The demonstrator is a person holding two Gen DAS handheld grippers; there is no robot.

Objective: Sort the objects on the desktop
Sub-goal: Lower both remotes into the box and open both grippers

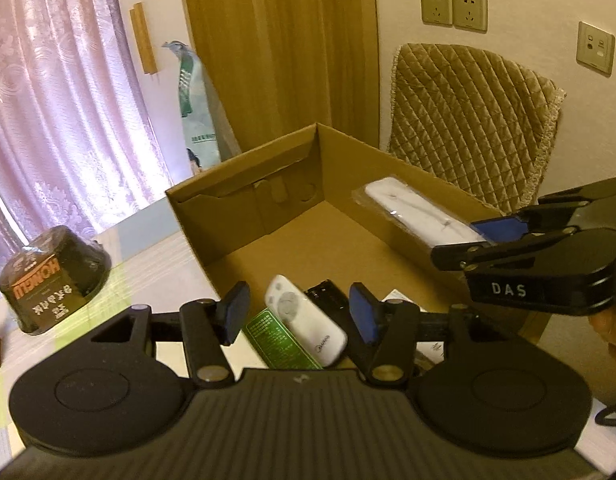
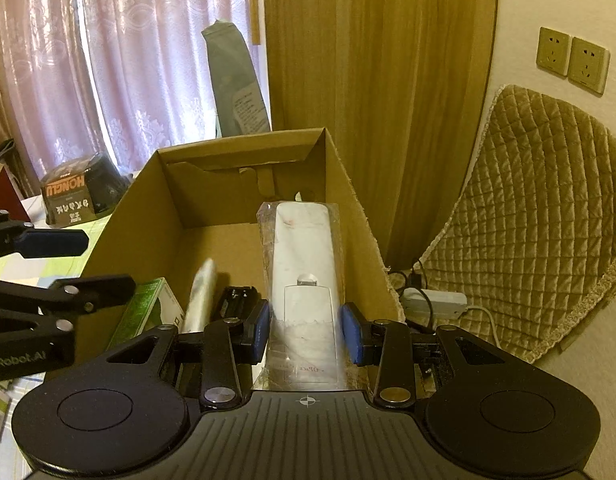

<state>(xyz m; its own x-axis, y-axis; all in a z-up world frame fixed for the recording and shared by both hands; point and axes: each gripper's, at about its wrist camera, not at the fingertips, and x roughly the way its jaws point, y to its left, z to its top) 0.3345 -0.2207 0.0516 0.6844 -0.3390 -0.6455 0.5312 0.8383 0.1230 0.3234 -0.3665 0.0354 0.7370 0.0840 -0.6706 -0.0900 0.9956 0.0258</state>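
Bagged long white remote (image 1: 422,216) lies along the open brown cardboard box's (image 1: 243,184) far wall; left gripper (image 1: 297,314) gapes empty. Right view: right gripper (image 2: 308,330) flanks it, contact unclear; placing or lifting.

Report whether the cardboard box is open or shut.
Open: the cardboard box has no lid over it, and its floor and remotes inside show.

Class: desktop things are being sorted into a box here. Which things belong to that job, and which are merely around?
Job: cardboard box; wrapped white remote in right gripper; small white remote, black item and green packet by open left gripper.

Around: black tub; quilted chair; curtains; wall sockets.
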